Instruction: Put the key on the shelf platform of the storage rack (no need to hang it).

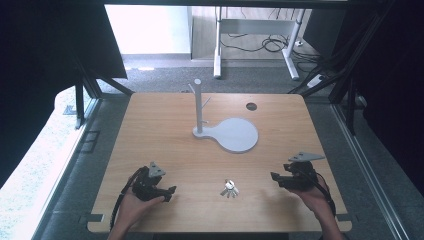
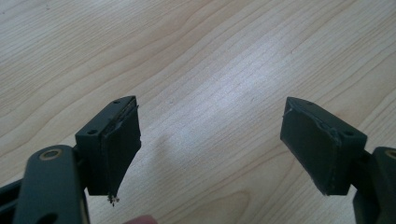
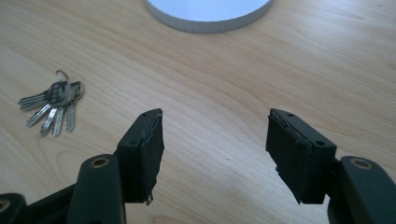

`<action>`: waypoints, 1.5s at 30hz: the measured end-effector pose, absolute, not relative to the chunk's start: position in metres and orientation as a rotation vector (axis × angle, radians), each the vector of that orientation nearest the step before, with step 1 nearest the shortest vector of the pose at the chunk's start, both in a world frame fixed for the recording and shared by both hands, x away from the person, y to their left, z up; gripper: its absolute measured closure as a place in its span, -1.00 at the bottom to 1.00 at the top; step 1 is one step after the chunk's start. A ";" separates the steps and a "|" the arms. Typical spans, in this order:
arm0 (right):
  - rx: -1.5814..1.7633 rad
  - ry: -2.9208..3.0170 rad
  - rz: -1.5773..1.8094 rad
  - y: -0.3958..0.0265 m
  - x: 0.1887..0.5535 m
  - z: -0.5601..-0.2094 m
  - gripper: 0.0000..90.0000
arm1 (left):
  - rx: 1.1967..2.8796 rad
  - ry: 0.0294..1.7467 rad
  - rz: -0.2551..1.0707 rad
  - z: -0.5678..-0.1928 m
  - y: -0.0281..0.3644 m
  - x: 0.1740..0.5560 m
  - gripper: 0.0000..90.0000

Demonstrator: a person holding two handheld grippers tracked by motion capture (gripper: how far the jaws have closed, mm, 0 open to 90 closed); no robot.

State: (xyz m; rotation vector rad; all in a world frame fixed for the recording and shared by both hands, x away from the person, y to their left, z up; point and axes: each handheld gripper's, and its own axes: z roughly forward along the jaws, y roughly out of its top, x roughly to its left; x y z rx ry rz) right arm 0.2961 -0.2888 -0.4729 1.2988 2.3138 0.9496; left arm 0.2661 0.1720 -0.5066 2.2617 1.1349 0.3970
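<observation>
- pale wooden table (image 1: 165,145) with a small round hole (image 1: 251,106) near the far edge, grey carpet floor and a white desk frame (image 1: 260,35) beyond.
- white stand (image 1: 232,134) on the far middle of the table: round flat base, thin upright post (image 1: 198,106) with short pegs near the top.
- bunch of keys (image 1: 229,188) flat on the wood near the person's edge, about midway between the two grippers, apart from the stand's base.
- left gripper (image 1: 167,192) held low over the table at the near left, pointing toward the keys; jaws spread wide, nothing but bare wood between them in the left gripper view (image 2: 210,144).
- right gripper (image 1: 274,177) held at the near right, well apart from the keys, pointing left toward them; jaws spread wide with bare wood between.
- in the right gripper view (image 3: 215,154), keys (image 3: 53,106) off to the upper left of the jaws, untouched; rim of the stand's base (image 3: 208,16) at the top edge.
- hand (image 1: 132,207) and hand (image 1: 315,197) wrapped round the gripper bodies, cables trailing back.
</observation>
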 end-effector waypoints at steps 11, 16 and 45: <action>1.214 2.467 0.908 -0.267 0.302 -0.466 -0.08 | 2.251 1.136 0.376 -0.506 0.173 0.266 -0.55; 1.196 2.516 0.910 -0.259 0.303 -0.463 -0.06 | 2.246 1.146 0.375 -0.508 0.174 0.267 -0.55; 1.034 2.698 0.860 -0.213 0.309 -0.464 0.09 | 2.259 1.146 0.371 -0.510 0.173 0.267 -0.54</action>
